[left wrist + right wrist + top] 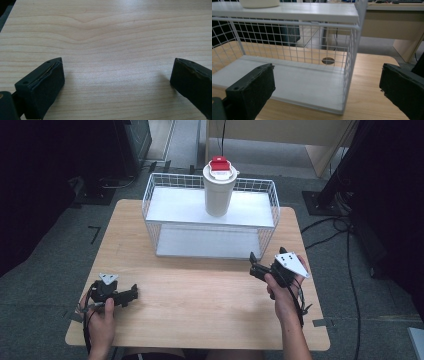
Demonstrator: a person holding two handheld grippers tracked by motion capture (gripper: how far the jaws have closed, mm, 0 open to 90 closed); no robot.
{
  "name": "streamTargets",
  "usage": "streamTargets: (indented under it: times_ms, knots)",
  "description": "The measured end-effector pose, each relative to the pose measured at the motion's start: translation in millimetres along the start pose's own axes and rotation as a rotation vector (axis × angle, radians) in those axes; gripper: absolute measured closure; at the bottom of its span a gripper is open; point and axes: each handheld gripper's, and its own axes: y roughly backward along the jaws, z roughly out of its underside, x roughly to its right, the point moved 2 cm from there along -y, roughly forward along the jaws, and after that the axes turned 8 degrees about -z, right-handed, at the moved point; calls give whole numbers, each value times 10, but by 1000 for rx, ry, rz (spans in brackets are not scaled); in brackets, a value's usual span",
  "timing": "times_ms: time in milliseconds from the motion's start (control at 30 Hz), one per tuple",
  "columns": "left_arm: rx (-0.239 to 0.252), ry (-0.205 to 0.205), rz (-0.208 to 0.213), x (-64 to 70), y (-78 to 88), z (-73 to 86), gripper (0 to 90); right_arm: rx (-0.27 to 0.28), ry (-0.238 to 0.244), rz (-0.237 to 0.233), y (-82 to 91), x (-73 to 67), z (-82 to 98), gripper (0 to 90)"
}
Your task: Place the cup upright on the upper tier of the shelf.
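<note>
At the left of the high view we hold the left gripper point(131, 295) low over the wooden table point(200, 305), near its front left corner, pointing toward the middle of the tabletop. In the left gripper view its two black jaws stand wide apart, with bare wood grain between them, and they clamp nothing; whether they rest on the wood we cannot tell. Farther along, at the back of the table, stands a white wire rack point(150, 200) with two white shelves, and a white cup point(219, 195) with a red-and-white lid stands upright on the upper shelf, near its middle. At the right we hold the right gripper point(253, 266) raised just in front of the rack's right front corner, well apart from the cup. In the right gripper view its jaws are likewise spread wide and hold nothing, aimed at the lower shelf point(307, 87), which lies bare, with the cup's base point(259, 3) seen above on the upper shelf.
</note>
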Motion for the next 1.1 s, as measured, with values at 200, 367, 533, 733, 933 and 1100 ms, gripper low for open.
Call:
streamTargets:
  times_ms: [200,367,533,733,933,1100]
  knots:
    - [0,-1,0,0,0,0,0,-26,-11,17,93,108,188,2]
    - [1,2,0,1,-1,0,0,-50,-24,36,164,193,346,2]
    - [1,1,0,1,0,0,0,-72,-28,55,240,275,466,2]
    - [1,1,0,1,0,0,0,-93,-38,79,344,374,597,2]
    - [1,1,0,1,0,0,0,-117,-55,109,458,492,733,2]
    - [1,1,0,1,0,0,0,-139,-56,133,549,571,826,2]
